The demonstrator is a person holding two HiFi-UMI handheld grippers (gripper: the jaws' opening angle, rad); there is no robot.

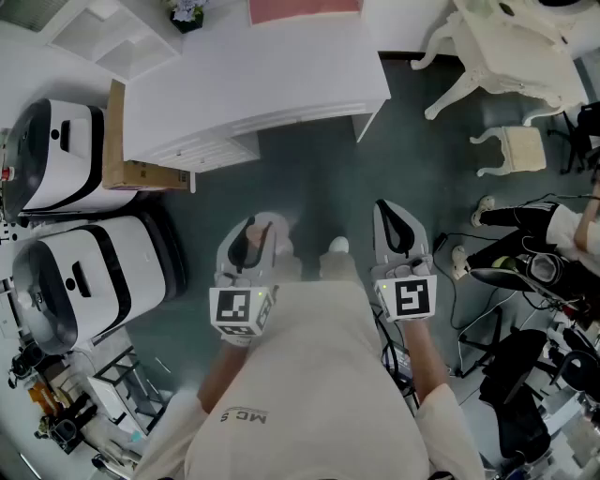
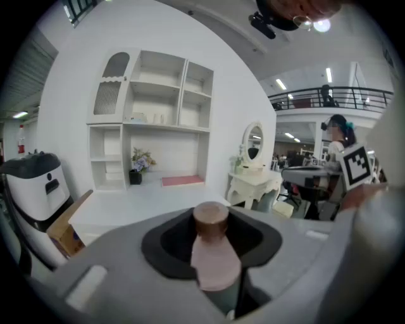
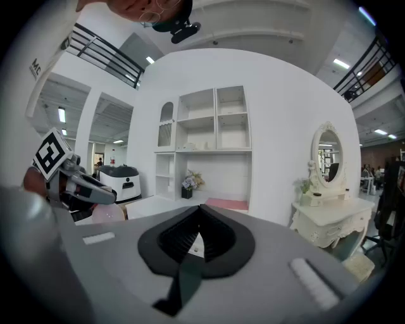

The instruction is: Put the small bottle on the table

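Observation:
The small bottle (image 2: 214, 256) is pale pink with a brownish round cap (image 2: 210, 218). It stands upright between the jaws of my left gripper (image 1: 253, 246), which is shut on its body. From the right gripper view the pink bottle (image 3: 109, 214) shows at the far left, under the left gripper (image 3: 69, 180). My right gripper (image 1: 398, 230) is shut with nothing in it, its black pads meeting. Both grippers are held out in front of my body over the grey floor, short of the white table (image 1: 253, 89).
A pink mat (image 1: 305, 9) and a flower pot (image 1: 186, 11) sit at the table's far side. Two white-and-black machines (image 1: 66, 155) and a cardboard box (image 1: 127, 159) stand on the left. On the right are a cream dressing table (image 1: 511, 47), a stool (image 1: 520, 150) and cables.

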